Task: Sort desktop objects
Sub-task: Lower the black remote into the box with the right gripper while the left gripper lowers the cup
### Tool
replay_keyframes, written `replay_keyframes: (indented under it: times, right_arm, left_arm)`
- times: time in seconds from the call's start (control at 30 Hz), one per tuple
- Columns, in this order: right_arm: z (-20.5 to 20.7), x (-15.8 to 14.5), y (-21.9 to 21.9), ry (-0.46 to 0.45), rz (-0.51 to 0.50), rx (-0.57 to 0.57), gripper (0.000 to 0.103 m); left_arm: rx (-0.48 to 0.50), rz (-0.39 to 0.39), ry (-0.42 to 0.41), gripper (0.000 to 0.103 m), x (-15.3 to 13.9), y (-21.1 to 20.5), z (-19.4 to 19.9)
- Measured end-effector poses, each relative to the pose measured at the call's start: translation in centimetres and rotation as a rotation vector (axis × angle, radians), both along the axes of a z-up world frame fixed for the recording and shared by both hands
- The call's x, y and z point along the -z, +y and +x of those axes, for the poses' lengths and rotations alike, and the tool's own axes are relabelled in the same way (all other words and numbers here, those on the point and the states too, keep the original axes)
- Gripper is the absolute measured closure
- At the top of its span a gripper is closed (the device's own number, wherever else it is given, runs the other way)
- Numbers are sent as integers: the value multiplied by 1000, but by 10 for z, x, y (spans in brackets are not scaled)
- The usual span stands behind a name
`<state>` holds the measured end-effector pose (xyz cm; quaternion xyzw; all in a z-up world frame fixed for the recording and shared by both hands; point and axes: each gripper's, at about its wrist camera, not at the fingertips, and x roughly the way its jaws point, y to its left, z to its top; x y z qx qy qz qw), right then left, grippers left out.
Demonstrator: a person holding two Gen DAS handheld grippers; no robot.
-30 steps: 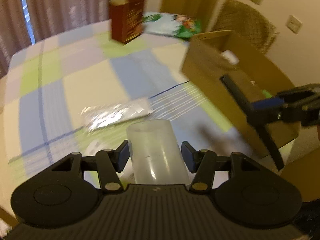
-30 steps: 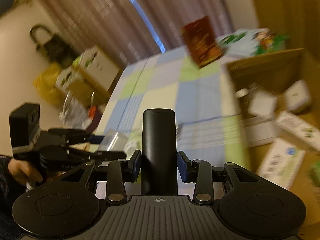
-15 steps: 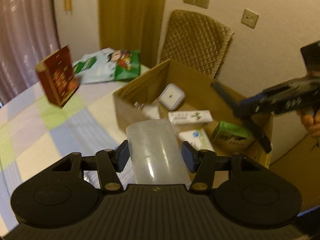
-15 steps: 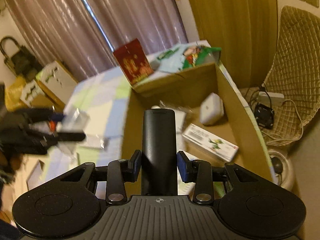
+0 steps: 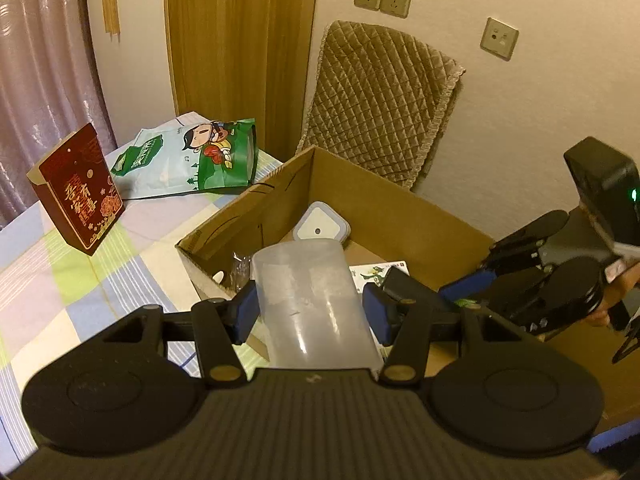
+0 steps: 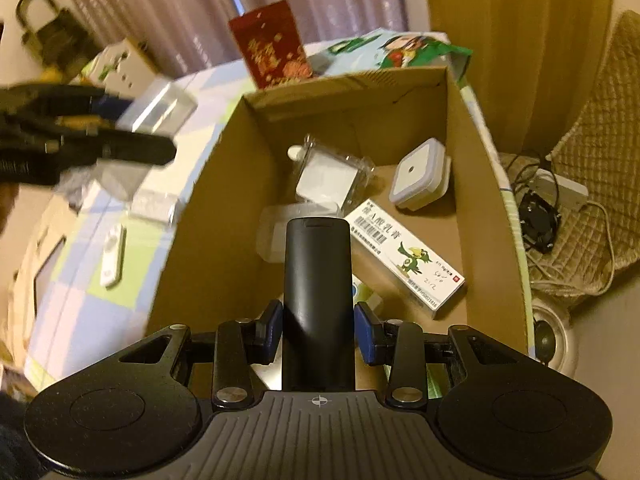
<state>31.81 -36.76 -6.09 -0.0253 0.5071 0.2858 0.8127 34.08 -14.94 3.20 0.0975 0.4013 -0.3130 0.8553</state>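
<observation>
The left gripper (image 5: 311, 312) has its fingers clamped on a translucent plastic container (image 5: 312, 304), held above the near edge of the open cardboard box (image 5: 400, 216). The right gripper (image 6: 318, 332) grips a black remote control (image 6: 318, 292) over the box interior — at 12 o'clock from it lie a white square lidded box (image 6: 420, 176), a medicine carton (image 6: 404, 256) and a clear-wrapped white item (image 6: 332, 176). On the checked tabletop (image 5: 60, 276), at 10 o'clock from the left gripper, stands a red gift box (image 5: 76, 192) beside a snack bag (image 5: 192, 160).
</observation>
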Motion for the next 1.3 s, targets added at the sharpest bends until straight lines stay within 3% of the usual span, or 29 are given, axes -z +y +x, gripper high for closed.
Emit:
replay_keyframes:
  times: [0.23,0.47,0.57,0.9,1.3]
  right_arm:
    - [4,25,5,53,-125,-120,66]
    - [12,28,5,58,-160,-126,66]
    - [15,27,0,53,-163,-107,65]
    - [4,25,-4,72,-167,-197,66]
    - [-1,16,-20,63,-119,-158,66]
  left_arm:
    - [-22,13,10,52,4,-11,10]
    - [-39,26,21,52,8,-21,18]
    - [-42,26,23,52,9,-25,20]
    - [-51,39,34,52,14,-37,23]
    - [-7,77,69,52,29,-55,17]
